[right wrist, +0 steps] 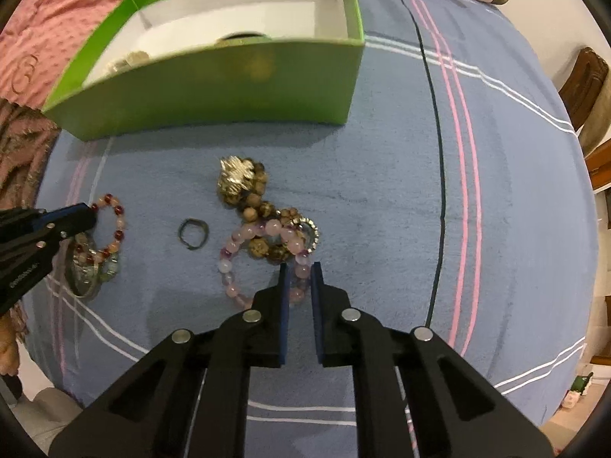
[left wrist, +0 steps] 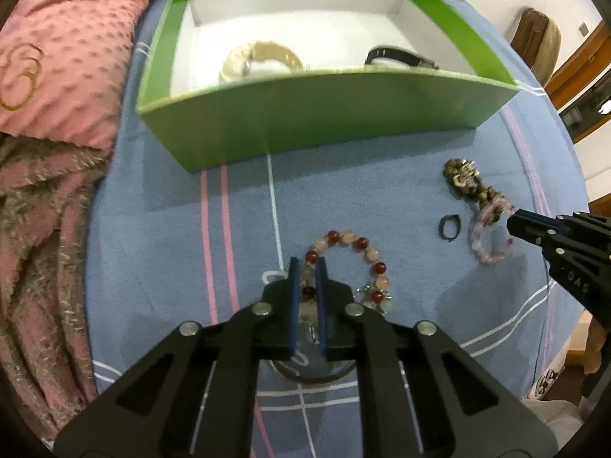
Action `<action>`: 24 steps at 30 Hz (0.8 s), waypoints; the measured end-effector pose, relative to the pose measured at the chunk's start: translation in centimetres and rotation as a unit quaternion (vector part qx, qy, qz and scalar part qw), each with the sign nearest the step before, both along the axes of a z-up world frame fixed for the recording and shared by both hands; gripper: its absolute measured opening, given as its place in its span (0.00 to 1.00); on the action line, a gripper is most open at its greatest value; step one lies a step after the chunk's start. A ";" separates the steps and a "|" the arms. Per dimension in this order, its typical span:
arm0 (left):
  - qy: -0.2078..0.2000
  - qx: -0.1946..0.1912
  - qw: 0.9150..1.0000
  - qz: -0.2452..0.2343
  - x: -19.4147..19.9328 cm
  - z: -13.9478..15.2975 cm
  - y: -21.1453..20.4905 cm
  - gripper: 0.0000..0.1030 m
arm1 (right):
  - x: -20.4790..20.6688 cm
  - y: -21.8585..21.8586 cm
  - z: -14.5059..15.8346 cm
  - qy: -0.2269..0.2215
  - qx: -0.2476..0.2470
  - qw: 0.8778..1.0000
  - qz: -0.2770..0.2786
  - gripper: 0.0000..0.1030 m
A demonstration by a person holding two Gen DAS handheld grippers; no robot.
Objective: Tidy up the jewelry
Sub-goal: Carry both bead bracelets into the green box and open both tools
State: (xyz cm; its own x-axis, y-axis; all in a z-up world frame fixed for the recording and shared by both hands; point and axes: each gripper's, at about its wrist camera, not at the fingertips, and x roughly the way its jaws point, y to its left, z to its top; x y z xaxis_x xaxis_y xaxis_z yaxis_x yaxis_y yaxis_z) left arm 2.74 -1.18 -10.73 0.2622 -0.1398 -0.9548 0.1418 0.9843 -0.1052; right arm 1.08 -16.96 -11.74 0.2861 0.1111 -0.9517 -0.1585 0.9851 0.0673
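Behind the green box (right wrist: 214,87) wall, half-hidden blurred jewelry (right wrist: 126,59).

I see a red-and-pink bead bracelet (left wrist: 345,263) and a pale pink bracelet (right wrist: 263,263) lying on the blue bedspread, near a dark ring (right wrist: 193,237), before the green box (left wrist: 324,114)

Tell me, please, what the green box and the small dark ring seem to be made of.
Box: probably cardboard, thin folded walls, matte green outside, white inside. Ring: probably metal, a thin dark band with a dull sheen; too small to be sure.
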 end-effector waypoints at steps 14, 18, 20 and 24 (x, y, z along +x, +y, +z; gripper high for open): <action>-0.101 -0.025 0.994 0.015 -1.4 9.3 1.0 0.08 | -1.1 0.8 9.9 -0.108 0.041 0.993 0.030 0.07; -0.125 -0.029 0.992 0.017 -1.6 11.7 1.3 0.08 | -1.6 1.6 11.8 -0.131 0.047 0.989 0.046 0.07; -0.141 -0.033 0.989 0.016 -1.6 12.9 1.4 0.08 | -1.5 2.1 12.4 -0.142 0.050 0.987 0.051 0.07; -0.182 -0.039 0.982 0.010 -0.8 15.1 1.4 0.08 | -1.3 2.7 15.0 -0.193 0.071 0.977 0.059 0.07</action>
State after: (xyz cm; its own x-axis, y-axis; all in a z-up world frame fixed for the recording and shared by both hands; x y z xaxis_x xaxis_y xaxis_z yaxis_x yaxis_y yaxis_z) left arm 1.96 0.20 4.40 0.5881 -0.2013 -0.7834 0.1657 0.9780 -0.1269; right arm -0.25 -14.28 3.30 0.5980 0.2876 -0.7481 -0.3108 0.9436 0.1143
